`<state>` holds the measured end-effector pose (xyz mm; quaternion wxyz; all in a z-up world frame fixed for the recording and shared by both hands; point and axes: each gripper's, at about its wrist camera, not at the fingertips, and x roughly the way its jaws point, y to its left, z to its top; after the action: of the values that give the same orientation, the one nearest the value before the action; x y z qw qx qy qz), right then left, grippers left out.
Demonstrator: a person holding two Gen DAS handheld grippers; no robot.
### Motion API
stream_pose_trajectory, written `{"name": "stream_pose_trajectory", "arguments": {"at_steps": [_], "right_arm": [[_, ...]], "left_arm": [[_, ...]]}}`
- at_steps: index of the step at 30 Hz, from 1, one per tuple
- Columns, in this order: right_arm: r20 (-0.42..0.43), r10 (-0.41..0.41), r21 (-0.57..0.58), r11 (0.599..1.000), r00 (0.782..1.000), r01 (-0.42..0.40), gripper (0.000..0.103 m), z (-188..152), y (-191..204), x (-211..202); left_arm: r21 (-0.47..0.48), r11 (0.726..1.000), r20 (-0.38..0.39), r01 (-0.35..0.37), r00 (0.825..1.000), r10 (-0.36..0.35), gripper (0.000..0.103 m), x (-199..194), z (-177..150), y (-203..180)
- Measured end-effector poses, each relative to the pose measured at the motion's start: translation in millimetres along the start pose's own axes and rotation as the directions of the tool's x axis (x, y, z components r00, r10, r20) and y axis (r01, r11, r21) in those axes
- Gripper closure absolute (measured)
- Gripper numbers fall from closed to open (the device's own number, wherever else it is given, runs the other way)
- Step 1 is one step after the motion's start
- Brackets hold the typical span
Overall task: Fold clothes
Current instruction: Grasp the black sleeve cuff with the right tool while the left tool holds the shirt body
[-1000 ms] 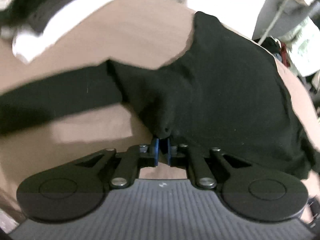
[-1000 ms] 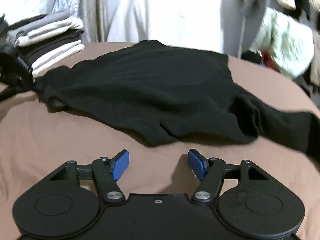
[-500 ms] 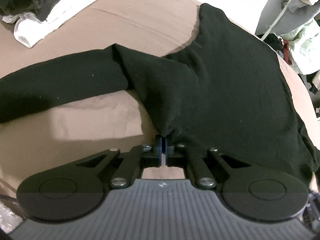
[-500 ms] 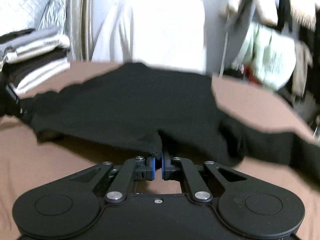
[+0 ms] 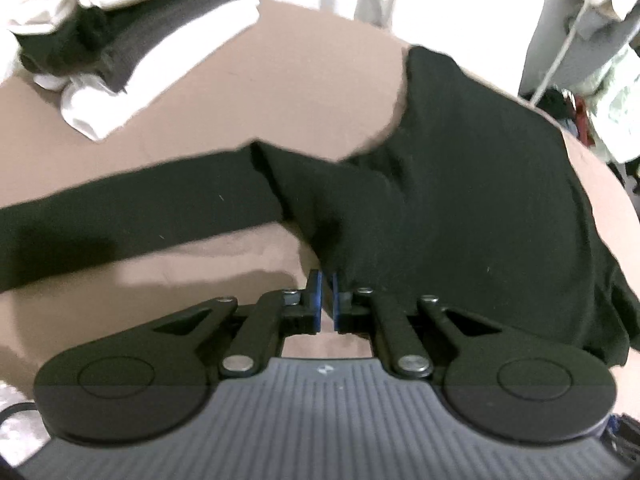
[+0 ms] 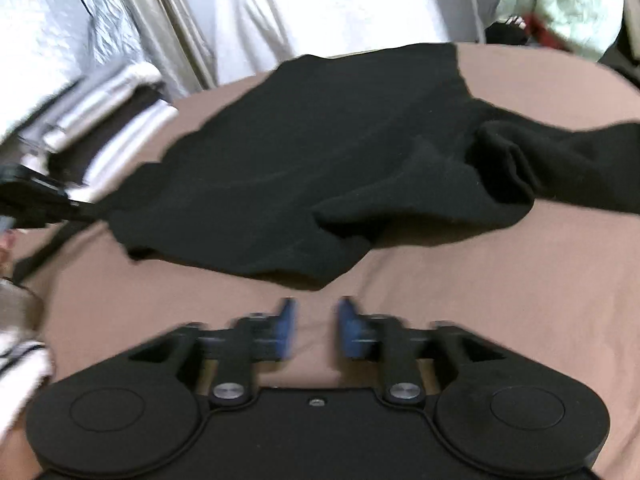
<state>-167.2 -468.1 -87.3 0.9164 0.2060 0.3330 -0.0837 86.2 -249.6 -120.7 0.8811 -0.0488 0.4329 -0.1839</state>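
Released since half a second ago, right gripper [image 6: 316, 328] now parted, black sweater [image 6: 320, 160] just ahead. Left gripper [image 5: 325, 300] clamps the sweater's edge.

Sweater [image 5: 460, 184] lies spread on the bed surface [image 5: 304, 80]. One sleeve [image 5: 120, 216] extends leftward from its body in the left wrist view. Left gripper [image 5: 324, 296] sits at the garment's near edge, cloth between its fingers. Stack of folded clothes [image 5: 120, 52] lies behind and to the left. Right gripper [image 6: 316, 328] stands before the sweater's [image 6: 320, 160] near edge, apart from it, over the bed surface [image 6: 480, 280].
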Motion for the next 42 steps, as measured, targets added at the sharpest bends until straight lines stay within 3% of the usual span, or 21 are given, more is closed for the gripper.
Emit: {"name": "stream_pose_trajectory", "arguments": {"at_steps": [1, 2, 5, 11, 13, 15, 16, 17, 19, 22, 26, 28, 30, 31, 32, 34, 37, 40, 42], "right_arm": [[0.022, 0.011, 0.023, 1.0, 1.0, -0.012, 0.042, 0.1, -5.6, -5.2], [0.044, 0.014, 0.062, 0.998, 0.999, -0.017, 0.038, 1.5, -13.3, -8.8], [0.087, 0.046, 0.233, 0.97, 0.995, -0.065, 0.037, 9.1, -41.2, -11.3], [0.184, 0.076, 0.59, 0.789, 0.98, -0.172, 0.02, 19.4, -96.8, 12.0], [0.202, 0.065, 0.619, 0.764, 0.977, -0.179, 0.02, 23.9, -102.9, 22.8], [0.221, 0.046, 0.615, 0.769, 0.974, -0.175, 0.027, 31.7, -103.6, 32.2], [0.219, 0.016, 0.582, 0.8, 0.975, -0.144, 0.07, 37.7, -100.0, 35.3], [0.219, -0.018, 0.544, 0.832, 0.976, -0.107, 0.096, 43.2, -95.7, 36.8], [0.226, -0.149, 0.415, 0.909, 0.962, 0.043, 0.096, 47.9, -78.4, 20.4], [0.26, -0.302, 0.236, 0.941, 0.917, 0.243, 0.099, 48.8, -54.5, -3.3], [0.076, -0.307, 0.243, 0.928, 0.949, 0.281, 0.099, 30.2, -63.6, 18.5], [0.093, -0.26, 0.285, 0.932, 0.961, 0.225, 0.095, 23.6, -70.2, 11.0], [0.121, -0.227, 0.322, 0.93, 0.966, 0.178, 0.072, 20.4, -77.3, -4.3], [0.134, -0.237, 0.346, 0.921, 0.962, 0.179, 0.056, 19.2, -84.0, -12.8], [0.147, -0.248, 0.368, 0.912, 0.958, 0.18, 0.048, 18.3, -91.1, -21.3], [0.166, -0.286, 0.399, 0.895, 0.944, 0.201, 0.046, 19.5, -109.1, -36.6], [0.177, -0.35, 0.488, 0.843, 0.92, 0.227, 0.045, 15.9, -137.5, -58.1], [0.216, -0.347, 0.611, 0.777, 0.913, 0.151, 0.041, 4.1, -170.2, -77.1], [0.254, -0.336, 0.663, 0.743, 0.907, 0.089, 0.037, -2.8, -185.6, -83.6]], "left_arm": [[-0.006, 1.0, 0.02, 0.0, 1.0, 0.0, 0.098, -4.2, 1.6, -0.3], [-0.004, 1.0, 0.028, 0.005, 1.0, -0.005, 0.098, -5.1, 2.4, -2.6], [0.042, 0.998, -0.015, 0.042, 0.999, -0.041, 0.094, 10.5, -0.1, -19.4], [0.128, 0.984, -0.104, 0.12, 0.989, -0.108, 0.091, 41.8, -5.0, -53.2], [0.155, 0.977, -0.134, 0.148, 0.983, -0.128, 0.091, 52.2, -6.6, -64.4], [0.18, 0.968, -0.165, 0.176, 0.975, -0.146, 0.091, 62.6, -8.2, -75.7], [0.193, 0.963, -0.181, 0.19, 0.971, -0.156, 0.091, 67.8, -9.0, -81.3], [0.205, 0.957, -0.197, 0.204, 0.967, -0.164, 0.091, 73.1, -9.8, -86.9], [0.226, 0.948, -0.225, 0.227, 0.958, -0.176, 0.091, 80.7, -11.1, -95.4], [0.242, 0.948, -0.238, 0.208, 0.96, -0.15, 0.091, 73.8, -11.7, -91.3], [0.293, 0.939, -0.234, 0.18, 0.966, -0.112, 0.092, 74.0, -15.9, -98.2], [0.341, 0.925, -0.209, 0.17, 0.973, -0.102, 0.091, 67.0, -17.1, -107.1], [0.388, 0.897, -0.181, 0.213, 0.972, -0.153, 0.091, 55.0, -15.7, -118.0], [0.393, 0.88, -0.183, 0.267, 0.961, -0.21, 0.091, 47.5, -14.4, -125.6], [0.396, 0.858, -0.194, 0.327, 0.943, -0.27, 0.087, 40.1, -12.6, -135.0], [0.43, 0.788, -0.234, 0.441, 0.897, -0.374, 0.081, 27.5, -10.9, -161.8], [0.451, 0.704, -0.309, 0.549, 0.836, -0.454, 0.075, 27.2, -12.7, -208.1], [0.425, 0.64, -0.386, 0.641, 0.767, -0.512, 0.075, 41.7, -19.8, -256.9], [0.432, 0.609, -0.405, 0.665, 0.747, -0.527, 0.075, 50.0, -30.1, -282.3]]}}
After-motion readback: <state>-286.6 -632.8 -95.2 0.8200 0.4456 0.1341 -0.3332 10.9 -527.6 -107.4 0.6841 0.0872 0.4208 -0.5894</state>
